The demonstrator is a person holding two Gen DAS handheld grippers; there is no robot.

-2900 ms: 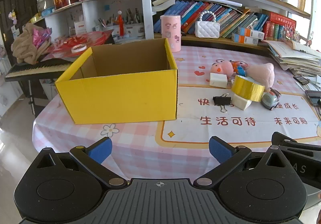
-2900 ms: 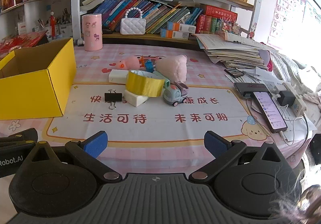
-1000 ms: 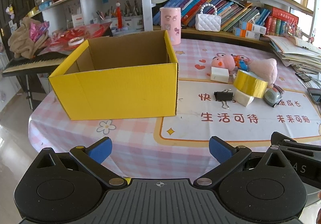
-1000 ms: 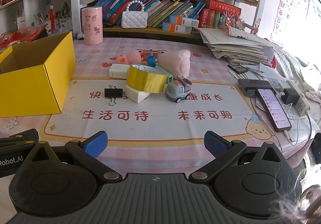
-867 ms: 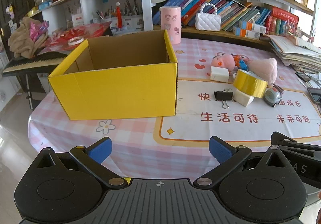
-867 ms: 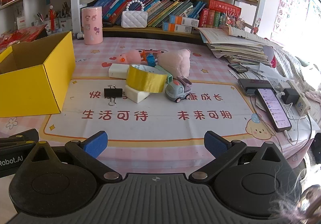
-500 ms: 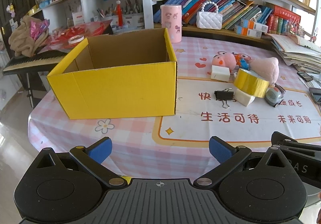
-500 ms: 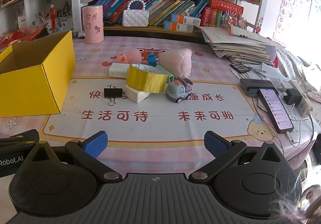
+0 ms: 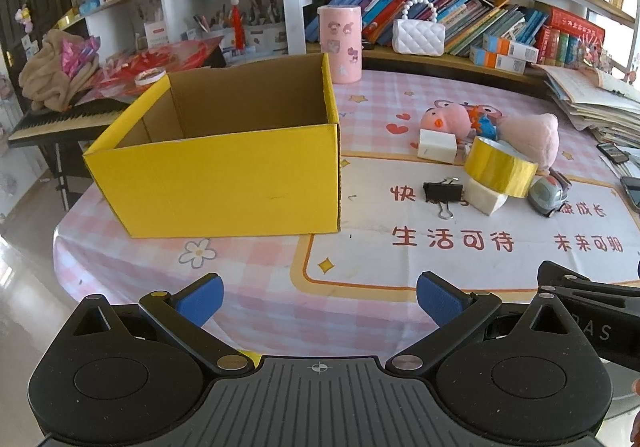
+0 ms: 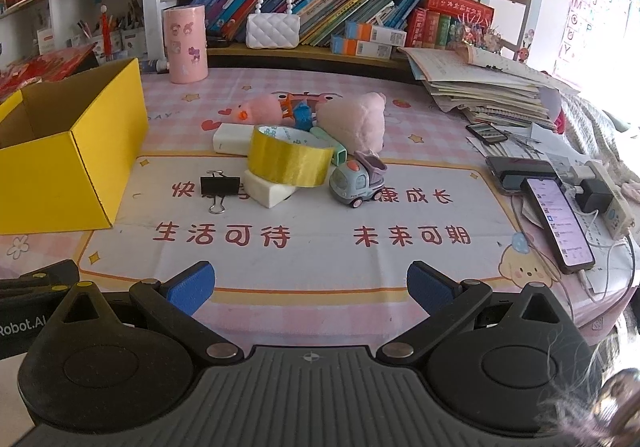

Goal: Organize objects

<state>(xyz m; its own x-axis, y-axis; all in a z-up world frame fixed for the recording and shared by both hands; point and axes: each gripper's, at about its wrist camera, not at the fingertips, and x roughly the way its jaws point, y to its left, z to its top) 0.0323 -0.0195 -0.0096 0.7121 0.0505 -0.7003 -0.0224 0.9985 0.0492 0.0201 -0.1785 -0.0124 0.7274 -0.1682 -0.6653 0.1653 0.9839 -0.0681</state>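
Observation:
An open yellow cardboard box (image 9: 224,183) stands on the table's left, also in the right wrist view (image 10: 60,163); what shows of its inside is bare. To its right lies a cluster: a gold tape roll (image 10: 289,157) resting on a white eraser block (image 10: 269,191), a black binder clip (image 10: 219,186), a grey toy truck (image 10: 356,183), a second white block (image 10: 232,139) and a pink plush toy (image 10: 354,123). My left gripper (image 9: 319,297) and right gripper (image 10: 310,287) are both open and empty, held near the table's front edge, well short of the objects.
A pink cylinder (image 10: 186,45) and a white quilted purse (image 10: 273,30) stand by the bookshelf at the back. A stack of papers (image 10: 488,87), phones (image 10: 558,223) and a charger lie at the right. A keyboard (image 9: 64,119) sits left of the table.
Both grippers have drifted slightly forward and upward toward the table; the box and the objects have not moved. Both grippers stay open.

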